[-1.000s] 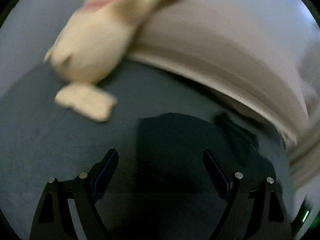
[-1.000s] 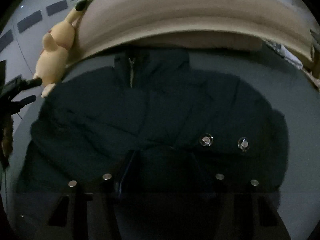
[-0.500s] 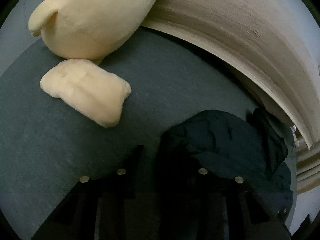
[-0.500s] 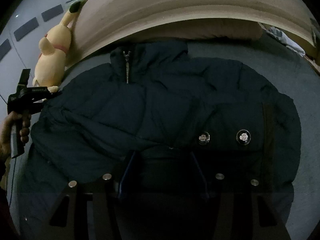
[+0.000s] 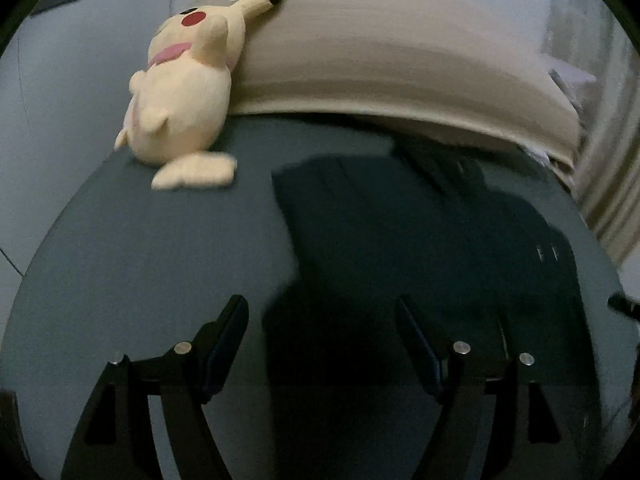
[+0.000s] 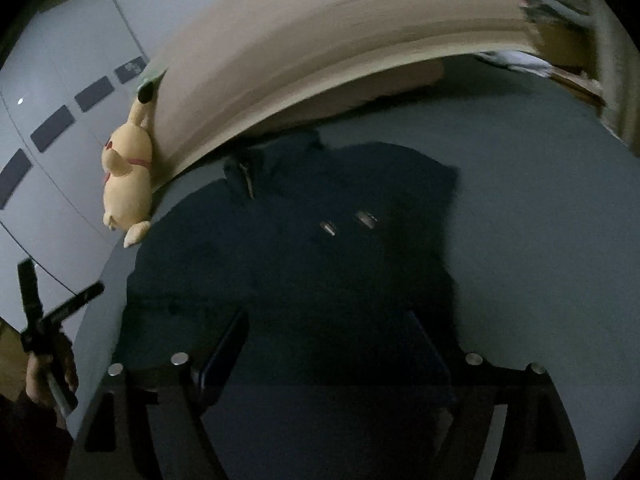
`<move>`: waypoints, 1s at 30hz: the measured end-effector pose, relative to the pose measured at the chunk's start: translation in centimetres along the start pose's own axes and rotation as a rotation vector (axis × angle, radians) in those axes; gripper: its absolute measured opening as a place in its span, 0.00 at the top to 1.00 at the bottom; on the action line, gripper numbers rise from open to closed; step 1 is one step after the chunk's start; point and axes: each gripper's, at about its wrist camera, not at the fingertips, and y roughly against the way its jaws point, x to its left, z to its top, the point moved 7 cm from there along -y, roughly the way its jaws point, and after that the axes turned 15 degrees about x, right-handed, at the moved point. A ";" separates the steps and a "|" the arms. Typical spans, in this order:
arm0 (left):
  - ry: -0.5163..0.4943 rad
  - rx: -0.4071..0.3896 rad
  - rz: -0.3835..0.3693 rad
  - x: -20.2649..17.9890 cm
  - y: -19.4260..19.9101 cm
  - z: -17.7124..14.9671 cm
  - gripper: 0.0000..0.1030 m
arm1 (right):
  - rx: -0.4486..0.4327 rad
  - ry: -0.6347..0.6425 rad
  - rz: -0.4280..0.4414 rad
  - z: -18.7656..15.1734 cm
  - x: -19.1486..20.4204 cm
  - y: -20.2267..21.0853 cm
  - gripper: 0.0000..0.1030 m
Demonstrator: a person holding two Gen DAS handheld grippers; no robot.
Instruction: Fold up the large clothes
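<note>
A dark navy padded jacket (image 6: 304,248) lies flat on a grey bed, collar and zip toward the headboard, two metal snaps (image 6: 348,224) showing on its front. In the left wrist view the jacket (image 5: 420,248) fills the middle and right. My left gripper (image 5: 320,332) is open and empty above the jacket's left edge. My right gripper (image 6: 324,344) is open and empty above the jacket's near hem. The left gripper also shows in the right wrist view (image 6: 44,320), held in a hand at the far left.
A yellow plush toy (image 5: 188,92) leans against the beige headboard (image 5: 400,48) at the bed's far left corner; it also shows in the right wrist view (image 6: 126,188). Grey bedsheet (image 6: 540,208) lies bare right of the jacket. A white wall (image 6: 60,140) borders the left.
Both grippers have let go of the jacket and opened. Both have pulled back and up. The jacket's sides now lie folded inward, so it looks narrower.
</note>
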 end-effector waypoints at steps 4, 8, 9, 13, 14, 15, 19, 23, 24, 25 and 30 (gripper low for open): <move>0.004 0.002 -0.003 -0.5 1.4 -5.7 0.26 | 0.003 -0.038 -0.033 -6.1 -2.5 2.4 0.19; 0.079 0.044 -0.008 1.6 2.2 -10.8 0.26 | 0.047 -0.176 0.009 -13.8 -5.9 3.2 0.19; 0.088 0.051 -0.006 1.9 2.3 -11.6 0.26 | 0.049 -0.197 0.013 -15.4 -6.2 3.3 0.19; 0.145 0.061 0.009 2.9 3.7 -16.6 0.26 | 0.026 -0.257 0.034 -20.6 -6.5 4.2 0.19; 0.159 0.065 0.003 3.0 4.0 -17.8 0.26 | 0.019 -0.269 0.051 -21.7 -6.2 4.3 0.19; 0.179 0.075 -0.008 3.2 4.0 -18.9 0.26 | 0.015 -0.276 0.069 -22.4 -5.9 4.4 0.19; 0.226 0.141 -0.070 3.3 3.4 -22.1 0.26 | 0.033 -0.285 0.149 -24.5 -4.5 3.5 0.19; 0.234 0.135 -0.113 3.2 3.6 -22.6 0.25 | 0.033 -0.303 0.219 -24.5 -4.0 2.9 0.19; 0.241 0.138 -0.116 3.1 3.7 -22.7 0.25 | 0.027 -0.318 0.227 -24.6 -4.0 2.8 0.19; 0.245 0.141 -0.113 3.1 3.8 -22.7 0.25 | 0.024 -0.321 0.233 -24.7 -4.0 2.9 0.19; 0.214 0.163 0.000 2.4 3.6 -23.5 0.25 | 0.017 -0.306 0.196 -25.5 -2.9 2.6 0.19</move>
